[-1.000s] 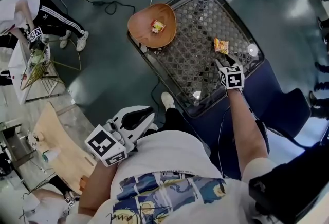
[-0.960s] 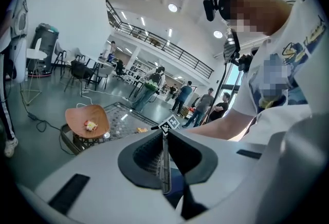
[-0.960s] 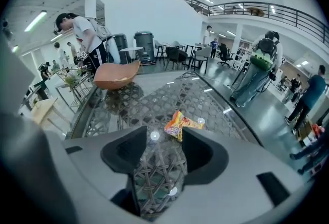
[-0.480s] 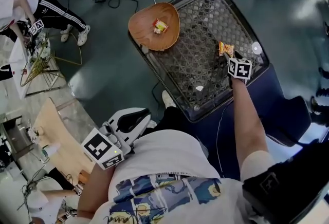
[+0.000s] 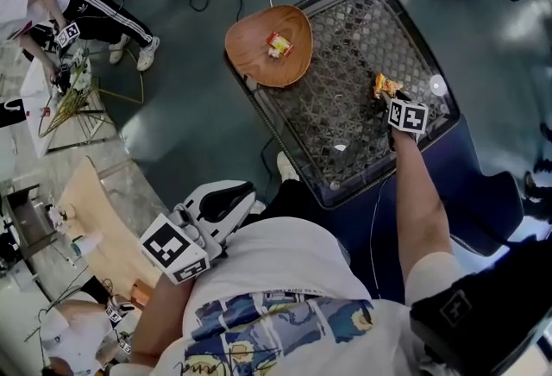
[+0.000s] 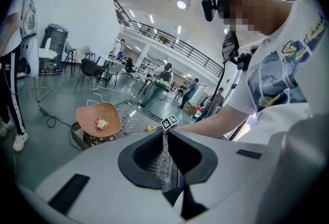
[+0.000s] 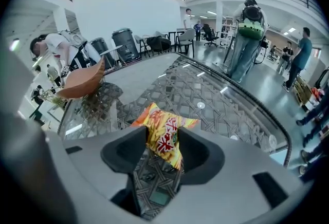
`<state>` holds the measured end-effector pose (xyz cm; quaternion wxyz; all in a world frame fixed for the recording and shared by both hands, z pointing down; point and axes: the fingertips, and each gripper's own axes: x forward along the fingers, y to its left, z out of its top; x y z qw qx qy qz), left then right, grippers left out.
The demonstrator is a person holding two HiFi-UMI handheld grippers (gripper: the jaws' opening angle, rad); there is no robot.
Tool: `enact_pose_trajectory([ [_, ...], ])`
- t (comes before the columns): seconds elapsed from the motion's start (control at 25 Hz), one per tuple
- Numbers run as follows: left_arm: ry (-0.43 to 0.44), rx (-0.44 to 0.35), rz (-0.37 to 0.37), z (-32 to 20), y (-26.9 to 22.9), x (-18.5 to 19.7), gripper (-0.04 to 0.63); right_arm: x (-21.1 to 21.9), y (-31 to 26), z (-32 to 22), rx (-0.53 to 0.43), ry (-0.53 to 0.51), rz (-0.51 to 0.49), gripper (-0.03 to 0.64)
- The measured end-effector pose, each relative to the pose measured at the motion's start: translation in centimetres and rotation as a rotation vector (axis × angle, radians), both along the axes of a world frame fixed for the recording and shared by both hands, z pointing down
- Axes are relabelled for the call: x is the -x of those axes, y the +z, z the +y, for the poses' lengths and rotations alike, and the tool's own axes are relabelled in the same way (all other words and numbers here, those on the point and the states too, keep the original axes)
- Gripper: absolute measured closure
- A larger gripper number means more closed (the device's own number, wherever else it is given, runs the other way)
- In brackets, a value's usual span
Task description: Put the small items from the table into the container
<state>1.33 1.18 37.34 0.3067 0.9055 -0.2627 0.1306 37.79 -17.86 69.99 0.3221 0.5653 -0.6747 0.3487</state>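
Near counter (image 5: pixel 341 137) right edge: closing right tool (image 7: pixel 162 155) round snack packet (image 7: pixel 163 133) lying between its jaws, not yet pinched, long axis along tool. Left tool (image 6: pixel 165 134) clamped empty by torso, well apart; wooden bowl (image 5: pixel 248 51) across counter.

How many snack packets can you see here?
2 packets. One lies in the bowl; the other is on the table, between the right gripper's closing jaws. None seems hidden.
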Motion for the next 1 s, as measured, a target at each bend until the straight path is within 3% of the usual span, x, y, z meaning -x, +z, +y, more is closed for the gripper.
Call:
enact_pose_trajectory([
  [0.16, -0.005, -0.006, 0.009, -0.3, -0.1, 0.3, 0.583, 0.1, -0.5, -0.2, -0.011, -0.020, 0.030, 0.466],
  [0.48, -0.014, -0.018, 0.028, -0.1, -0.5, 0.8, 0.583, 1.9, -3.1, -0.7, -0.041, -0.068, 0.041, 0.482],
  [1.0, -0.079, -0.035, 0.061, -0.2, -1.1, 2.6, 0.583, 13.1, -10.1, -5.7, -0.147, -0.306, -0.021, 0.485],
])
